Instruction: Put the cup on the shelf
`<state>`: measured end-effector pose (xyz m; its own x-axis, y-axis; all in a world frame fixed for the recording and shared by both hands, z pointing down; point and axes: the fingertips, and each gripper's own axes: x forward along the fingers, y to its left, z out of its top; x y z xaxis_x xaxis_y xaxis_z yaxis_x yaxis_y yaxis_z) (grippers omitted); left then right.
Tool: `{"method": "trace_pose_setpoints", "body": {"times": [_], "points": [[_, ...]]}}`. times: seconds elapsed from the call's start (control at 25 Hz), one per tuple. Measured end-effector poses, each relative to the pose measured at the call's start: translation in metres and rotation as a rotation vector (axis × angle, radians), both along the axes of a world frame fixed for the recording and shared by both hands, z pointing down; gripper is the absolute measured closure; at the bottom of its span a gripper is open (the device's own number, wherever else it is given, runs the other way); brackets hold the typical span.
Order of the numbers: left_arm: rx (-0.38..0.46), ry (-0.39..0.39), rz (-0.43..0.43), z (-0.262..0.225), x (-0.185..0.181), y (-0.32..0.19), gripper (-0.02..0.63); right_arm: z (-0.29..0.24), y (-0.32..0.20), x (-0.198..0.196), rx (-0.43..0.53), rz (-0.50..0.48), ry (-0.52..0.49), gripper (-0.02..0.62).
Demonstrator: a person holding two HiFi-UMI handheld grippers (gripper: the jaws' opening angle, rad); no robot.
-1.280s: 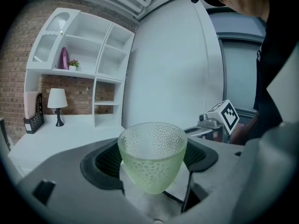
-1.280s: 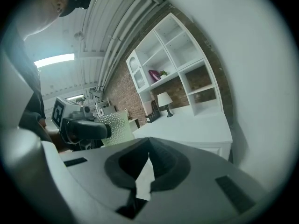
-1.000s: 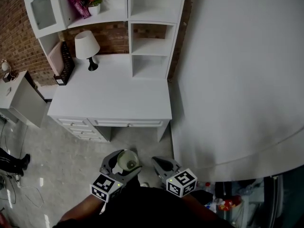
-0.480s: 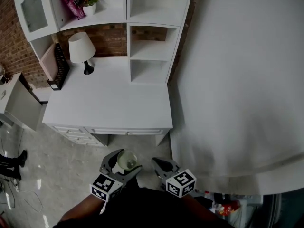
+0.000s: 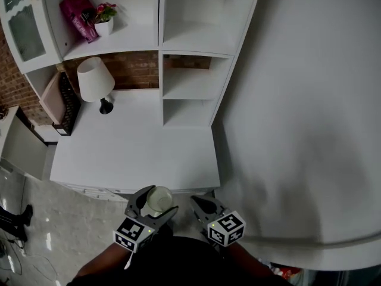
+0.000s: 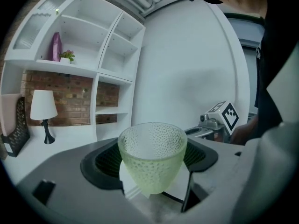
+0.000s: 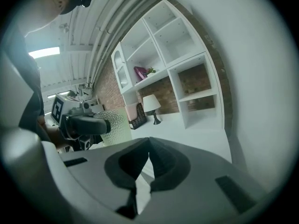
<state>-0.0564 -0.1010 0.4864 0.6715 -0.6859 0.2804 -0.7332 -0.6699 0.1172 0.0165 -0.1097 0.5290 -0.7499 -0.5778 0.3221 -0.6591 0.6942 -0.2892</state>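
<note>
A pale green dimpled glass cup (image 6: pixel 152 157) stands upright between the jaws of my left gripper (image 5: pixel 153 205), which is shut on it; the cup (image 5: pixel 159 199) hangs just over the desk's front edge. The cup (image 7: pixel 113 121) also shows at the left of the right gripper view. My right gripper (image 5: pixel 203 207) is beside it, shut with nothing in it, its jaws meeting tip to tip. The white shelf unit (image 5: pixel 193 64) rises at the back of the white desk (image 5: pixel 134 148), with several bare cubbies (image 5: pixel 190 109).
A white table lamp (image 5: pixel 95 82) stands on the desk's back left, next to a black rack (image 5: pixel 64 103). A pink bag (image 5: pixel 78 15) and a small potted plant (image 5: pixel 105 19) sit on an upper left shelf. A white wall (image 5: pixel 309 100) runs along the right.
The desk and shelf unit have come closer and lower in the head view as I moved forward. Both grippers keep their places and the cup stays held.
</note>
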Motion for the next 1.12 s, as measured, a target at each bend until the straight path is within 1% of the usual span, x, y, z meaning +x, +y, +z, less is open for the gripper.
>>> {"method": "trace_pose_setpoints", "body": {"times": [0.2, 0.48, 0.76, 0.96, 1.12], "points": [[0.022, -0.002, 0.030, -0.010, -0.018, -0.053, 0.221, -0.010, -0.057, -0.015, 0.013, 0.037, 0.003, 0.591], [0.021, -0.006, 0.072, -0.005, -0.039, -0.107, 0.221, -0.013, -0.117, -0.035, 0.031, 0.080, 0.001, 0.591], [0.011, -0.006, 0.096, 0.002, -0.051, -0.142, 0.221, -0.014, -0.150, -0.044, 0.040, 0.104, 0.006, 0.591], [0.008, -0.014, 0.113, 0.004, -0.043, -0.156, 0.221, -0.019, -0.168, -0.039, 0.047, 0.107, 0.001, 0.591], [0.007, -0.017, 0.088, 0.005, -0.039, -0.166, 0.221, -0.021, -0.183, -0.034, 0.054, 0.087, -0.007, 0.591]]}}
